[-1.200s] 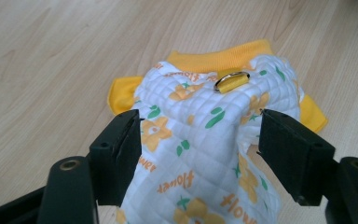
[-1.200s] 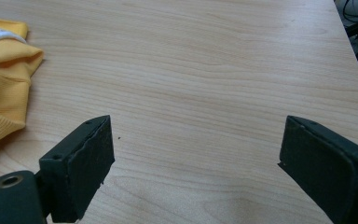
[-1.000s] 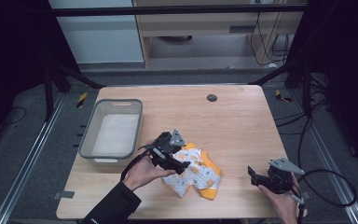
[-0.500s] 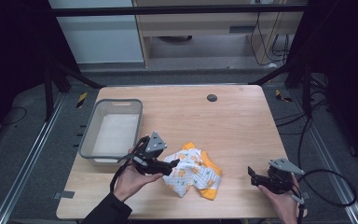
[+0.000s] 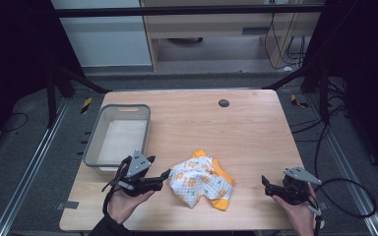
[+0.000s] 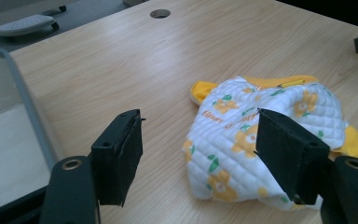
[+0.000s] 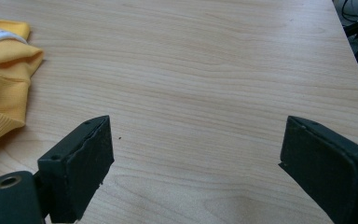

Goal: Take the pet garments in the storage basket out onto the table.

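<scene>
This looks like a lab or recording workspace rather than a home. A plain light-wood table (image 5: pixel 236 132) with a round cable grommet (image 5: pixel 223 103) near its far edge stands at the centre of the frame on grey carpet (image 5: pixel 24 162), boxed in by a dark metal frame (image 5: pixel 187 11) whose bar crosses the top and whose struts slant down at both sides. Metal floor rails (image 5: pixel 34 162) run along the lower left and lower right. Black cables (image 5: pixel 320 142) loop over the floor at the right, and more hang by a pale cabinet (image 5: pixel 211 29) at the upper centre. Yellow-and-black hazard tape (image 5: pixel 86 104) marks the floor at the table's far corners.
</scene>
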{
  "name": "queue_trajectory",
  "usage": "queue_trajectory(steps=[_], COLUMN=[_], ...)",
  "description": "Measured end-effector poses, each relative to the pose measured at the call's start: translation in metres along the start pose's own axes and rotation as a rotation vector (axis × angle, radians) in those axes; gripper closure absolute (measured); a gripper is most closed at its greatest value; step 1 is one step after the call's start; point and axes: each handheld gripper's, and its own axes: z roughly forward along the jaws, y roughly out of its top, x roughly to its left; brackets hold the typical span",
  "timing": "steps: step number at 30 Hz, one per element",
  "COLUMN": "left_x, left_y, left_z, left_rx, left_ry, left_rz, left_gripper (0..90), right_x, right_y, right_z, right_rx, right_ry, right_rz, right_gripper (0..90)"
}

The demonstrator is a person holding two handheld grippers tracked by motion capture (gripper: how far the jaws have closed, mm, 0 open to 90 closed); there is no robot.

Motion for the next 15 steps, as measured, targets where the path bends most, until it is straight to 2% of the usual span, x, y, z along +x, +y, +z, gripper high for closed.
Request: queue_trajectory(steps=[7, 15], left_x=[0.011, 0.023], left_y=[-0.020, -0.035], left_z=[-0.010, -0.027], left_rx=[-0.018, -0.050], left_ry=[0.046, 0.060], left_rz=[-0.037, -0.089], left_gripper=[33.0, 33.1], right_x=[0.000, 0.000], right_y=[0.000, -0.002], right_z=[0.000, 0.001], right_rx=[0.002, 0.005], right_ry=[0.005, 0.005], right_rz=[0.002, 0.006], right_gripper=[9.4, 9.3])
